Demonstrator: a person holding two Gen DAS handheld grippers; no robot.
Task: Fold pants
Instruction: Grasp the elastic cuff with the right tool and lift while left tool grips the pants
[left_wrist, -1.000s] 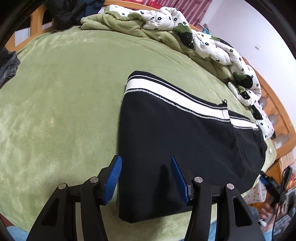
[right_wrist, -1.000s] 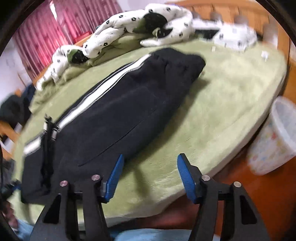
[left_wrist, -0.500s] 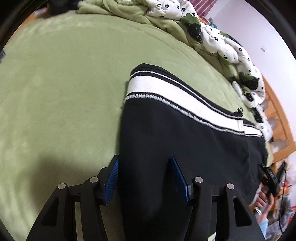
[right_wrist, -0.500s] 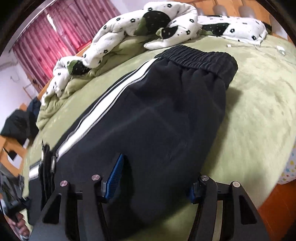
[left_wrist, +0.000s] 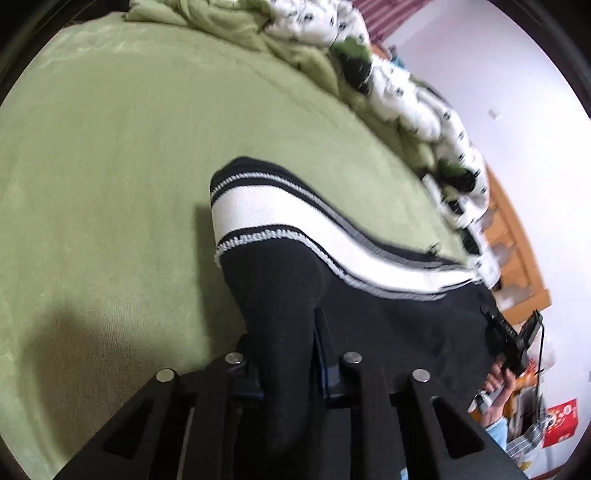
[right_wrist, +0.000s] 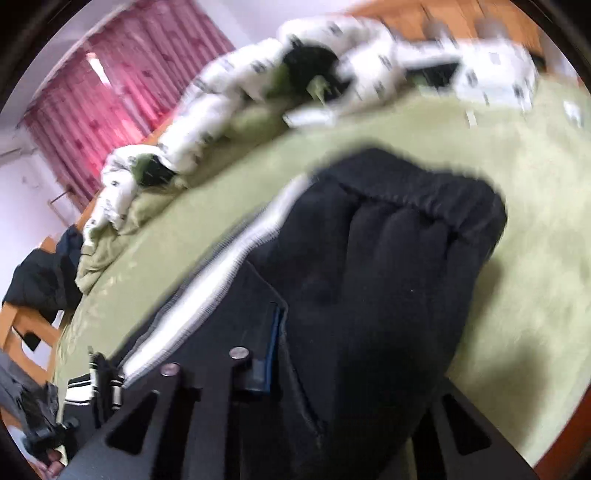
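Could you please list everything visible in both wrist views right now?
pants: one, black with white side stripe, on the bed, near edge lifted
bed cover: one, green, under the pants
quilt: one, white with dark print, bunched along the far edge
curtain: one, red, behind the bed
left gripper: one, black, shut on the pants at the leg end
right gripper: one, black, jaws closing, cloth between them near the waistband

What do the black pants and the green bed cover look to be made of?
Black pants: looks like soft matte knit or fleece; it bunches in thick folds, with a gathered elastic waistband and a white woven-looking side stripe. Green bed cover: short plush pile, likely fleece, with a mottled sheen.
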